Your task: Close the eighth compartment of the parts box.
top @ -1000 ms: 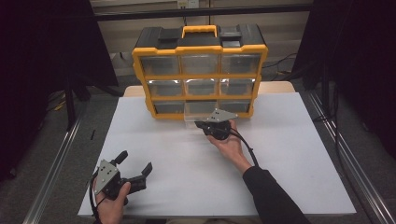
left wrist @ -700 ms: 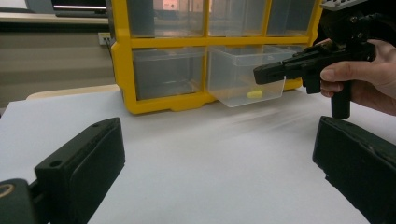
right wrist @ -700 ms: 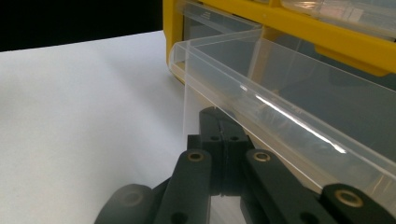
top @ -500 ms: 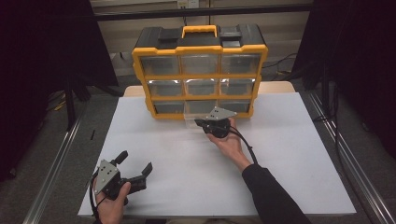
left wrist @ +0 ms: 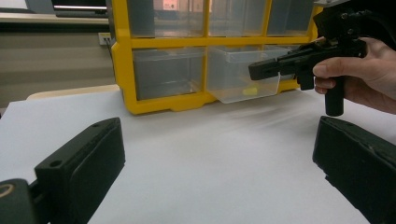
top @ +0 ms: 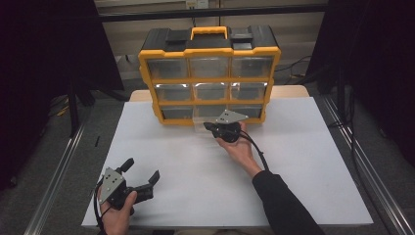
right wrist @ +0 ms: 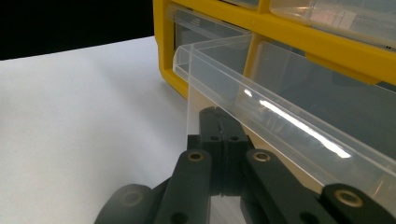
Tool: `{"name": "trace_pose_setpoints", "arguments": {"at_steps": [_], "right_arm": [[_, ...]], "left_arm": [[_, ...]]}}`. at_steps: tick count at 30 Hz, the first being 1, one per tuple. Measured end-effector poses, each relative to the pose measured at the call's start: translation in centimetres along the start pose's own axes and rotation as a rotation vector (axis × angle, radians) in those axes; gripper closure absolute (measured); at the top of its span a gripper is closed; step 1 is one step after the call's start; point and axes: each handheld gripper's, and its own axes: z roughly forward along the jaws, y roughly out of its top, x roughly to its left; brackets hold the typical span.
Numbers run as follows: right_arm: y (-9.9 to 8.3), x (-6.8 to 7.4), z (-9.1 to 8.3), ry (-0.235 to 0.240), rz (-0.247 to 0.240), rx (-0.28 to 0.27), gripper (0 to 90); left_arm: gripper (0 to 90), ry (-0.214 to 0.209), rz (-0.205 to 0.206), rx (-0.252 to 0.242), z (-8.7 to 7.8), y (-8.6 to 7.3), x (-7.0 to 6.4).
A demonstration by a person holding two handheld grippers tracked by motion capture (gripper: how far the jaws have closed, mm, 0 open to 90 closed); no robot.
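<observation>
The right gripper (top: 211,127) has its jaws pinched on the front wall of the clear drawer (left wrist: 243,74), pulled partway out of the yellow organizer (top: 209,73) at the table's far edge; the left gripper (top: 142,176) rests near the table's near-left corner, jaws wide apart, holding nothing

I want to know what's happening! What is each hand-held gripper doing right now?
Left hand-held gripper: open, holding nothing, low over the white table.
Right hand-held gripper: closed on the clear drawer, which is partly pulled out.

Left gripper (top: 145,178), held low in the left hand (top: 117,215), jaws spread wide. Right gripper (top: 211,128), on an outstretched arm, jaws pressed together.
</observation>
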Motion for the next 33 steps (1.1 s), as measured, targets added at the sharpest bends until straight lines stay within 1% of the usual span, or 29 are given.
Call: {"name": "trace_pose_setpoints", "arguments": {"at_steps": [4, 5, 7, 8, 14, 26, 33], "right_arm": [[-0.1, -0.1, 0.2, -0.005, -0.002, 0.006, 90.0], [-0.1, -0.1, 0.2, -0.007, 0.002, 0.005, 90.0], [-0.1, -0.3, 0.2, -0.010, 0.006, 0.001, 90.0], [-0.1, -0.3, 0.2, -0.014, 0.010, -0.004, 90.0], [-0.1, -0.5, 0.4, -0.018, 0.008, -0.003, 90.0], [0.3, -0.5, 1.1, -0.023, -0.016, 0.012, 90.0], [0.3, -0.7, 1.2, -0.032, -0.011, 0.013, 90.0]], "left_arm": [[2.5, 0.006, -0.001, -0.001, 0.0, 0.0, 0.0], [2.5, 0.007, 0.005, 0.001, 0.0, 0.0, 0.0], [2.5, 0.005, -0.001, -0.002, 0.0, 0.0, 0.0], [2.5, 0.005, 0.002, 0.001, 0.0, 0.0, 0.0], [2.5, 0.008, 0.001, -0.001, 0.0, 0.0, 0.0], [2.5, 0.000, 0.000, 0.001, 0.0, 0.0, 0.0], [2.5, 0.001, 0.000, 0.002, 0.0, 0.0, 0.0]]}}
